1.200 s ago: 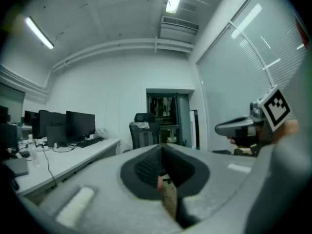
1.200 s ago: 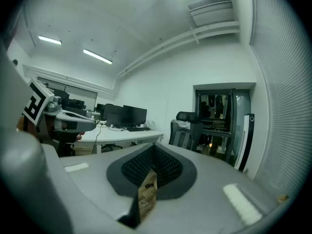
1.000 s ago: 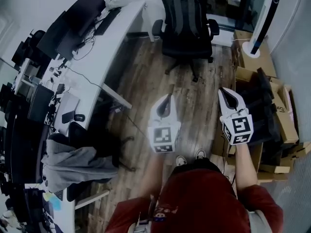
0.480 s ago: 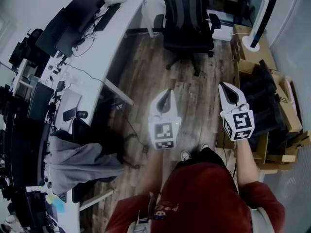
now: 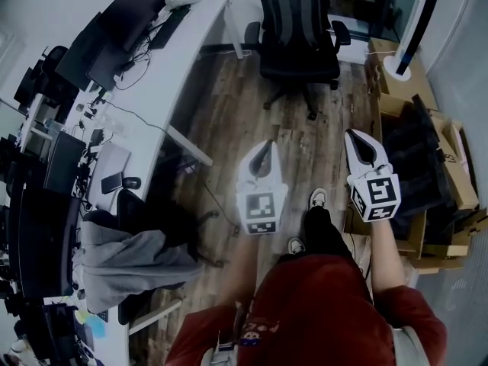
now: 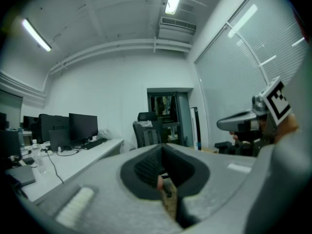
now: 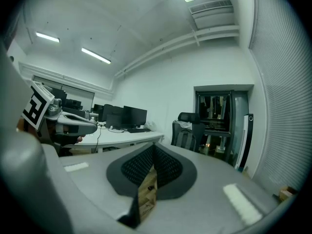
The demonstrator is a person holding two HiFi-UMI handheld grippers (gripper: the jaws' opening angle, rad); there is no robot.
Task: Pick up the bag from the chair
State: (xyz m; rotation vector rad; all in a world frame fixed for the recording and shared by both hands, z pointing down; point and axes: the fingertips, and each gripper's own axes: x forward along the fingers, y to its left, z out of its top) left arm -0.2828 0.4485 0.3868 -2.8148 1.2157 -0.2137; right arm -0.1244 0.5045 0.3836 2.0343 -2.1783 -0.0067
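Leaning upright on the chair [image 5: 301,69], the bag [image 5: 296,10] sits well beyond the left gripper [image 5: 262,148] and right gripper [image 5: 357,140], both closed, empty.

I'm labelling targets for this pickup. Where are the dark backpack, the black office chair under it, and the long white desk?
dark backpack [image 5: 293,14], head view, middle of its body.
black office chair [image 5: 302,70], head view, seat front.
long white desk [image 5: 181,52], head view, bare top.

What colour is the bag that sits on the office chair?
The bag is dark grey, nearly black; the head view shows it best.
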